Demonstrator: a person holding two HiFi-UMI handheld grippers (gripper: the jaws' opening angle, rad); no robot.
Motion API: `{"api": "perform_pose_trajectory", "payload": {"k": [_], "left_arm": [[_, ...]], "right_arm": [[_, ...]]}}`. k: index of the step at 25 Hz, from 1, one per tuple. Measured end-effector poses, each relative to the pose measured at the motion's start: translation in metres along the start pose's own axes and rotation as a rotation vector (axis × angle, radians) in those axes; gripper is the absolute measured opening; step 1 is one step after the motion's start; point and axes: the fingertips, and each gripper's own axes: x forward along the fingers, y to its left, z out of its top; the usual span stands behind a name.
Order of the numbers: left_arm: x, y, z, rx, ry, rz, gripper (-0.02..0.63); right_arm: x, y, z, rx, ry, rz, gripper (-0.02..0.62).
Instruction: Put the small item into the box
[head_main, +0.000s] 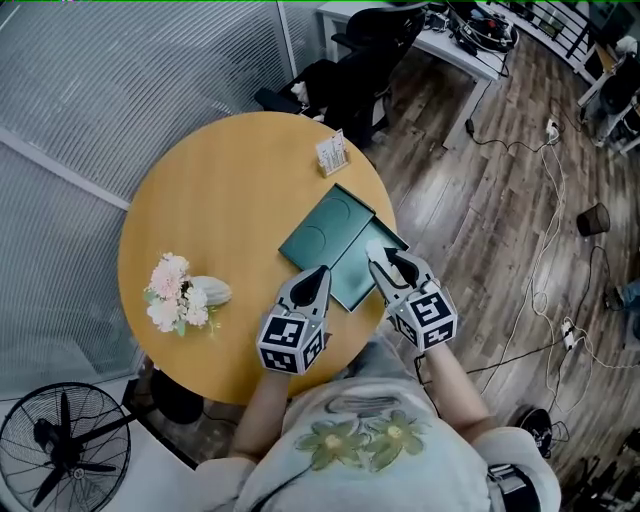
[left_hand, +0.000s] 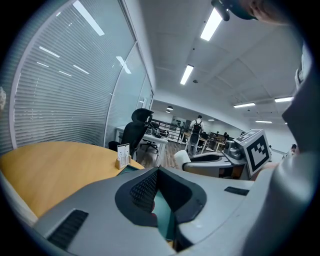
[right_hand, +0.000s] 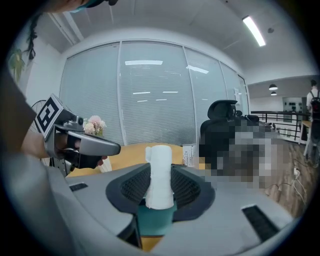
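The right gripper (right_hand: 161, 171) is clenched on the small item (right_hand: 160, 152), a white roll-like piece that stands upright between the two dark ribbed pads and rises above them. Under these jaws the green box (right_hand: 154, 220) shows. In the head view the item is over the near right part of this box, but whether it touches the green surface I cannot tell. The left gripper (left_hand: 159, 172) has its tips together with nothing between them. Only a strip of the green box shows through the narrow gap behind the tips. This gripper is at the near edge of the box, just beside the right one, and the two are apart from each other. The box lies flat on the round wooden table (head_main: 220, 190), toward its right side. Farther out on the table are a bunch of pale flowers (head_main: 178, 292) at the left and a small card stand (head_main: 332, 152) at the far edge, both well apart from the box. On the floor stand a fan (head_main: 60, 450) and a black chair (head_main: 365, 50).
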Motion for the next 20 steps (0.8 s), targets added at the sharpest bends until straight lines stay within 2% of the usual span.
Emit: {"api": "perform_pose_trajectory", "payload": {"k": [20], "left_arm": [[-0.001,0.006,-0.001,-0.004,0.003,0.016,0.0]], "right_arm": [[0.02,0.001,-0.017,-0.059,0.065,0.021,0.133]]}}
